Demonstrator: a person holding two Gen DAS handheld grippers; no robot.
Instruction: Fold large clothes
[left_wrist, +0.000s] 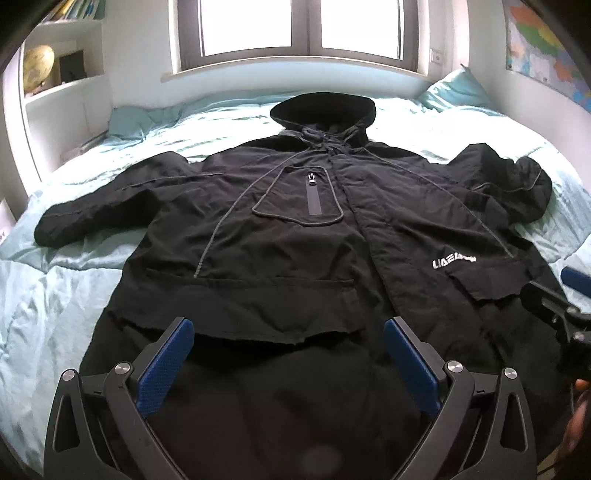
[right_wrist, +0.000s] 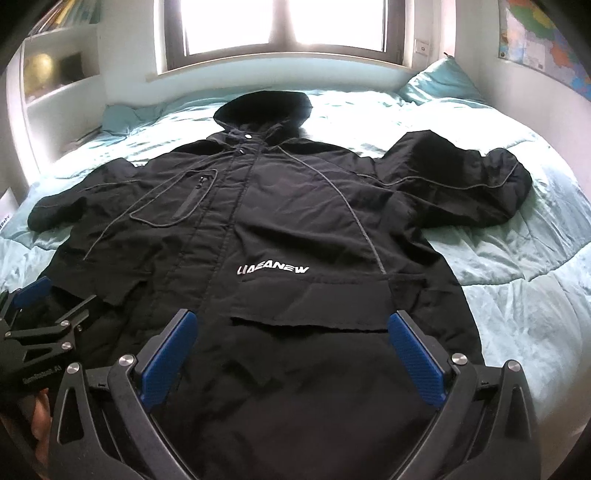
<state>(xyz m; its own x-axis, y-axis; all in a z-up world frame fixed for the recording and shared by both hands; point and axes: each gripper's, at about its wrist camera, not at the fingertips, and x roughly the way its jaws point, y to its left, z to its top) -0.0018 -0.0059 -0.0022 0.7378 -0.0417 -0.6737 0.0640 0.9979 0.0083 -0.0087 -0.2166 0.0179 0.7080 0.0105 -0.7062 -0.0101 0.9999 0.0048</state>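
Observation:
A large black hooded jacket (left_wrist: 288, 229) lies face up and spread flat on the bed, hood toward the window, both sleeves out to the sides. It has a white logo and a zipped chest pocket. It also shows in the right wrist view (right_wrist: 280, 236). My left gripper (left_wrist: 288, 332) is open and empty above the jacket's bottom hem, left of centre. My right gripper (right_wrist: 291, 325) is open and empty above the hem, right of centre. Each gripper shows at the edge of the other's view: the right one (left_wrist: 561, 295) and the left one (right_wrist: 40, 306).
The bed (left_wrist: 55, 306) has a light turquoise duvet, with a pillow (left_wrist: 458, 88) at the far right. A window stands behind the bed, white shelves with a globe (left_wrist: 37, 66) at the left, a wall map (left_wrist: 546, 55) at the right.

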